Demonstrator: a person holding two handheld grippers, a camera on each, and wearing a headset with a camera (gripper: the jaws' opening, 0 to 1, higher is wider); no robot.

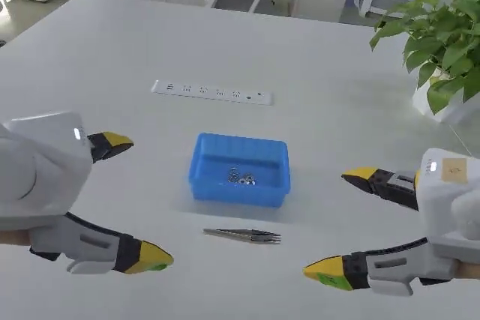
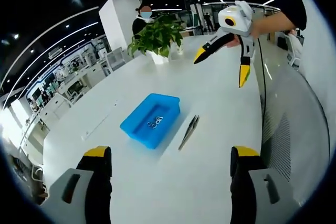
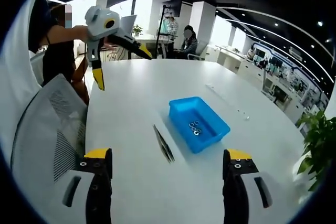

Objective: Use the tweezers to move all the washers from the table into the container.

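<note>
**Left tool**: held above the near-left part of the white worktop, its two yellow-tipped jaws spread wide, holding nothing.
**Power strip**: white, lying flat beyond the container.
**Blue container**: at centre, between the two tools, with the washers clustered on its floor (their count cannot be told).
**Tweezers**: lying on the worktop just in front of the container's near wall, apart from both tools.
**Right tool**: above the near-right part of the worktop, jaws likewise spread wide and empty.
**Potted plant**: at the far right edge.
</note>
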